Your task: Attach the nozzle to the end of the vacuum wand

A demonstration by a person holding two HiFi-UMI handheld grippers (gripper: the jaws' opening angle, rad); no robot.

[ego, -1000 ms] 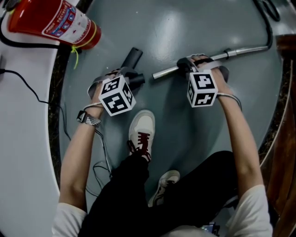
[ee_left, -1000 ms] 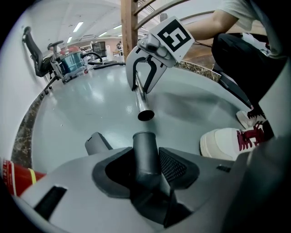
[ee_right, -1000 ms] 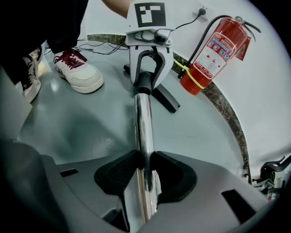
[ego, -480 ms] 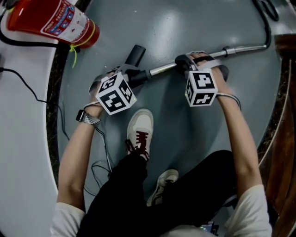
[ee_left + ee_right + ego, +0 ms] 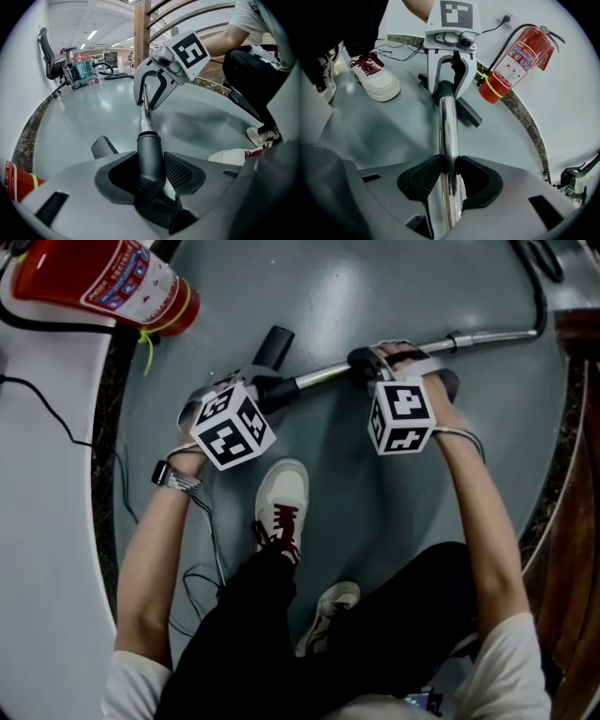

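Head view, from the left: a red fire extinguisher [image 5: 103,282] shows at the upper left, beside the grey floor [image 5: 375,493]. Just right of it, the left gripper [image 5: 265,390] has its jaws closed on the dark grey nozzle [image 5: 274,348]. The left gripper view shows the nozzle's round neck pinched between the two pads, with the nozzle's other end angling away beyond the jaws. Below the grippers, a white shoe [image 5: 284,498] with red laces is planted on the floor. The chrome wand [image 5: 323,377] runs up and to the right from the nozzle, and its near end sits inside the nozzle's neck. The right gripper [image 5: 370,362] is clamped on the wand a little way along from that joint. Its jaws stand partly apart, and the tube fills the gap between the pads. Past it the wand carries on to the upper right, where it meets a black hose [image 5: 542,296].
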